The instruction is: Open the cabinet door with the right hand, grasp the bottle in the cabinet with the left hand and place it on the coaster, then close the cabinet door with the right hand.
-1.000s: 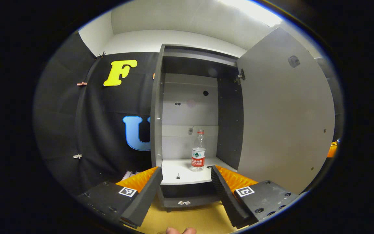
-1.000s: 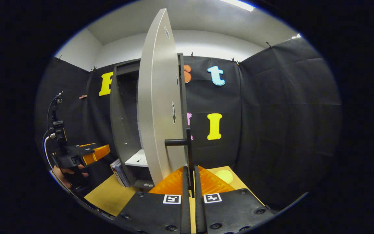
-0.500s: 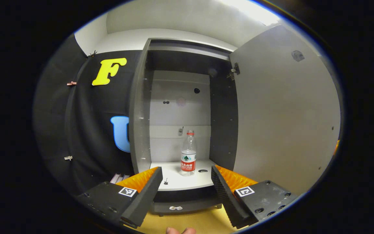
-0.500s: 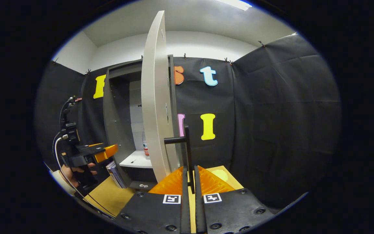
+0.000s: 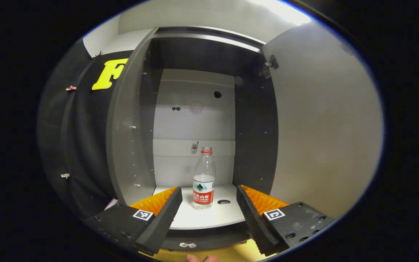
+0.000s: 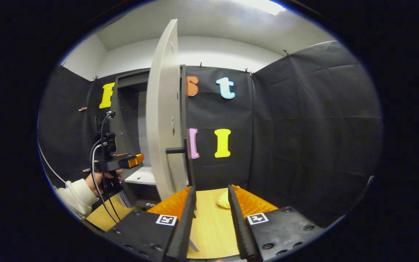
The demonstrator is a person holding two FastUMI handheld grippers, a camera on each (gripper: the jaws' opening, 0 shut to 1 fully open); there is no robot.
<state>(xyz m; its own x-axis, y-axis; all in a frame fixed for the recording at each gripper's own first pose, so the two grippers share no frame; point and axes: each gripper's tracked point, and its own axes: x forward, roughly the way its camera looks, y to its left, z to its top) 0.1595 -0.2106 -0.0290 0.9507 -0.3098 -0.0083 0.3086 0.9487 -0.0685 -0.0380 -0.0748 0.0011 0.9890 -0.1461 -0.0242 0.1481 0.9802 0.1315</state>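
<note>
The grey cabinet (image 5: 129, 127) stands open, its door (image 5: 322, 127) swung out to the right. A clear water bottle (image 5: 203, 174) with a red cap and a red-and-white label stands upright on the white shelf (image 5: 213, 218). My left gripper (image 5: 208, 190) is open just in front of the shelf, the bottle a little beyond its fingertips. In the right gripper view the door (image 6: 162, 120) is seen edge-on with its dark bar handle (image 6: 187, 160). My right gripper (image 6: 212, 189) is open, apart from the handle. A yellow coaster (image 6: 224, 200) lies on the wooden table (image 6: 209, 229).
A hand in a white sleeve (image 6: 76, 193) holds the left gripper (image 6: 124, 162) with trailing cables at the cabinet's mouth. Black cloth walls (image 6: 304, 127) close in the booth on the right. Books (image 5: 110, 203) lean by the cabinet's left side.
My right gripper has opened and let go of the door handle, drawing back from it. The left gripper has moved closer to the cabinet, so the bottle looms larger.
</note>
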